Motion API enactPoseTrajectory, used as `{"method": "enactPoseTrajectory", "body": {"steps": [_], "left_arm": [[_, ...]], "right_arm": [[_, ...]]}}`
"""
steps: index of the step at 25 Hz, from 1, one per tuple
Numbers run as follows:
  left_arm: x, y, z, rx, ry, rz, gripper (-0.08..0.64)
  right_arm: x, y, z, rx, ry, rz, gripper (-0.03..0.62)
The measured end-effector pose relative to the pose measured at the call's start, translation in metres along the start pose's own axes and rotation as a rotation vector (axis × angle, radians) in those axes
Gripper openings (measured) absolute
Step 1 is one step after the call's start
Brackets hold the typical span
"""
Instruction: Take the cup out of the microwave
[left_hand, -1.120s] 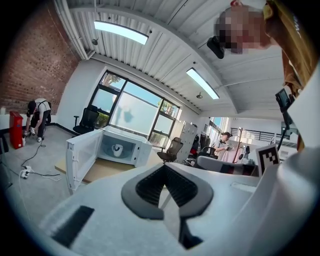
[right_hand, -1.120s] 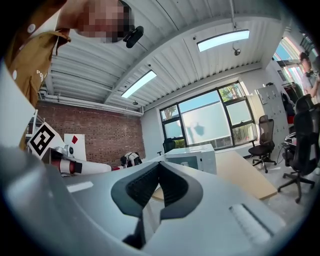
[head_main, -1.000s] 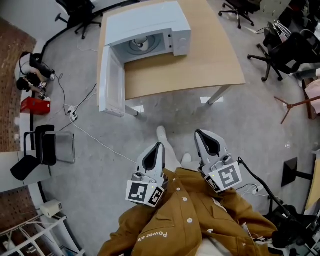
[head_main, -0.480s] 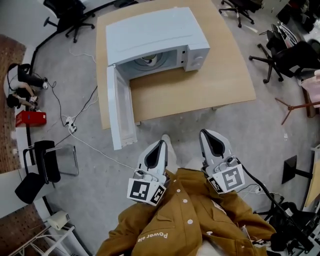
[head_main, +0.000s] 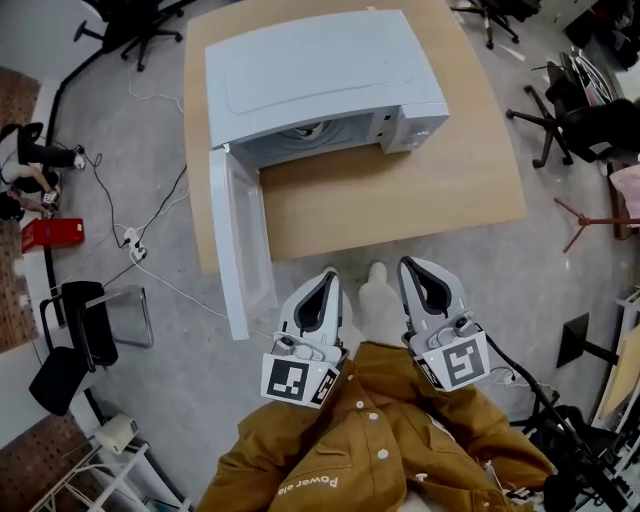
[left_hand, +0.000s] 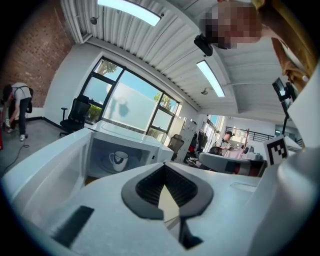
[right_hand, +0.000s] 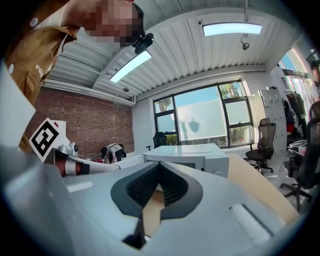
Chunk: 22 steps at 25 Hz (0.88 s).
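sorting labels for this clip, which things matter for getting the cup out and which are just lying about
Job in hand:
cup, inside the microwave
open door
table
left gripper and right gripper, both shut, empty

Lying about:
office chair
red box
floor cables

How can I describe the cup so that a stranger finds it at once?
On the wooden table stands a white microwave with its door swung open. The cup stands upright inside it. It is white with a dark rim and one handle, and nothing else is in the cavity.
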<state>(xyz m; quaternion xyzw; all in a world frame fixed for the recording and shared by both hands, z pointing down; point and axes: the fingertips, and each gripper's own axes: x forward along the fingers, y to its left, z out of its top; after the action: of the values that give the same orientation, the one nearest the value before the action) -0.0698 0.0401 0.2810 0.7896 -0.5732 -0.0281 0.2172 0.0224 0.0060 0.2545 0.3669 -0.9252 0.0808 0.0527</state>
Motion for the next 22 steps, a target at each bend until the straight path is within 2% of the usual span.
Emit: {"method": "enactPoseTrajectory", "body": {"steps": [5,11,17,22], "left_arm": [[0.042,0.032,-0.01,0.042,-0.048,0.093,-0.002],[0.084,0.062,-0.028,0.09,-0.065,0.141,-0.002],[0.102,0.089,-0.05,0.115,-0.04,0.196,-0.002],[0.115,0.103,-0.063,0.121,-0.031,0.233,-0.002]], "right_arm": [[0.031,-0.021,-0.026,-0.032,0.021,0.024,0.006],[0.064,-0.044,-0.064,0.008,0.031,0.002,0.006],[0.091,-0.058,-0.106,0.005,0.061,0.007,0.006],[0.102,-0.067,-0.116,0.016,0.068,0.003,0.006]]}}
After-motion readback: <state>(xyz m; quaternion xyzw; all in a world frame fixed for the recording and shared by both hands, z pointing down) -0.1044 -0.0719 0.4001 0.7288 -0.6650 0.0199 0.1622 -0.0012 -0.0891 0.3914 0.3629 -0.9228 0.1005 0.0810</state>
